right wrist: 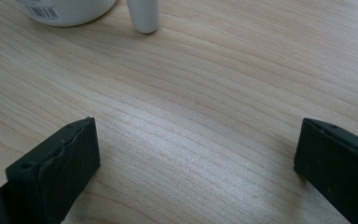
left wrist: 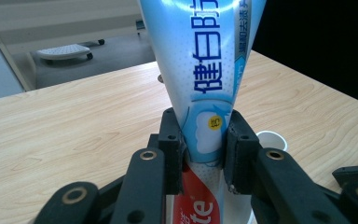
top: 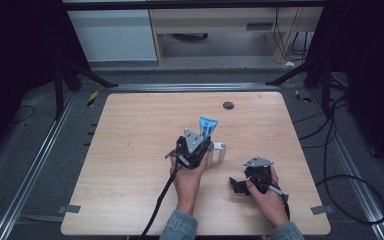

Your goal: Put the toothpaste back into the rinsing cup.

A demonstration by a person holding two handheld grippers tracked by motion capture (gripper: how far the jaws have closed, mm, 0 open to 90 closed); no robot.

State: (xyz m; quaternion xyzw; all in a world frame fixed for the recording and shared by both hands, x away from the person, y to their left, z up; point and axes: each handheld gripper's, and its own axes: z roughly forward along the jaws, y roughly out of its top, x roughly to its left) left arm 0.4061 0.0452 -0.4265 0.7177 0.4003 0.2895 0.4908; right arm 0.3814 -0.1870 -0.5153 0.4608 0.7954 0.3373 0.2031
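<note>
We hold the left tool (top: 196, 145) near the centre of the pale wooden bench (top: 130, 150), its jaws pinching a blue-and-white soft plastic toothpaste tube (left wrist: 200, 84). The tube stands roughly upright, its flat crimped end pointing toward 12 o'clock in the high view. The left gripper view has the jaws pressing the tube's narrower lower body from both sides, just above a red printed band.

Our judgement: the tube is light, with a pliable, glossy skin. It will dent and may slip under a hard squeeze, and paste could shift inside. The firmer shoulder near the cap looks like the safer place to take hold; the wide crimped end would flop.

A small white cylindrical cup (top: 223, 151) stands just beside the left tool at 3 o'clock. The left gripper view shows its rim right of the jaws.

The right tool (top: 240, 186) rests low at 4 o'clock, well apart from the tube, its jaws spread wide over bare wood and holding nothing.
</note>
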